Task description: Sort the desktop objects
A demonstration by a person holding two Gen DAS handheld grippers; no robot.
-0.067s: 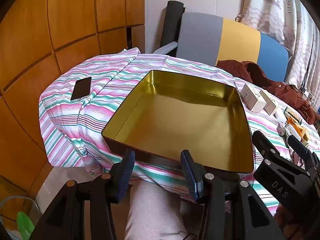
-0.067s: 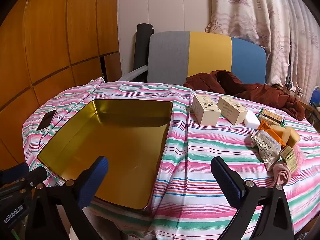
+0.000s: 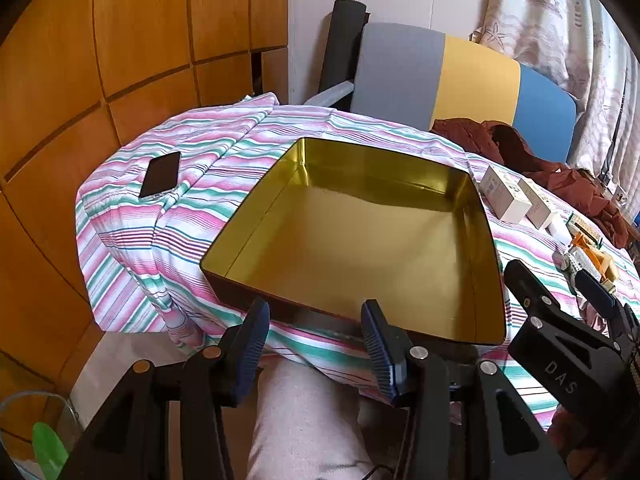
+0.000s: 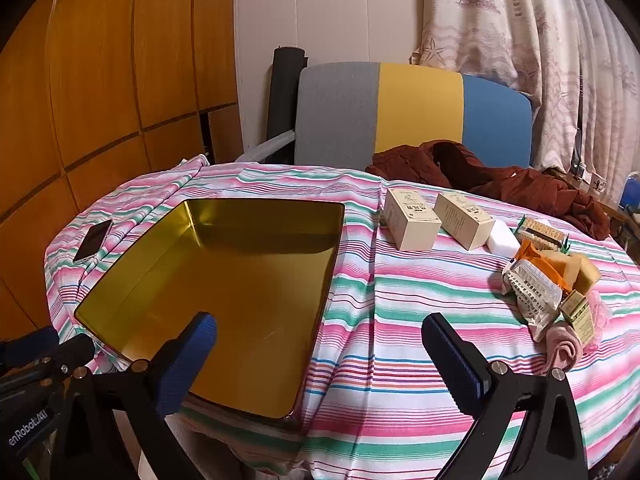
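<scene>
Home interior, likely a living or bedroom corner: a table draped in a pink, green and white striped cloth (image 4: 400,296) sits beside orange-brown wood-panelled cabinet fronts (image 4: 120,80) and a pale curtain (image 4: 520,40) printed with starfish and ships. A chair (image 4: 416,112) with a grey, yellow and blue fabric back stands behind the table, with a brown garment (image 4: 500,180) heaped on the cloth before it. Personal clutter fits a household: a smartphone (image 3: 161,174) lying on the cloth, small cardboard boxes (image 4: 412,220), snack packets (image 4: 536,292) and a rolled pink sock (image 4: 562,350).
</scene>
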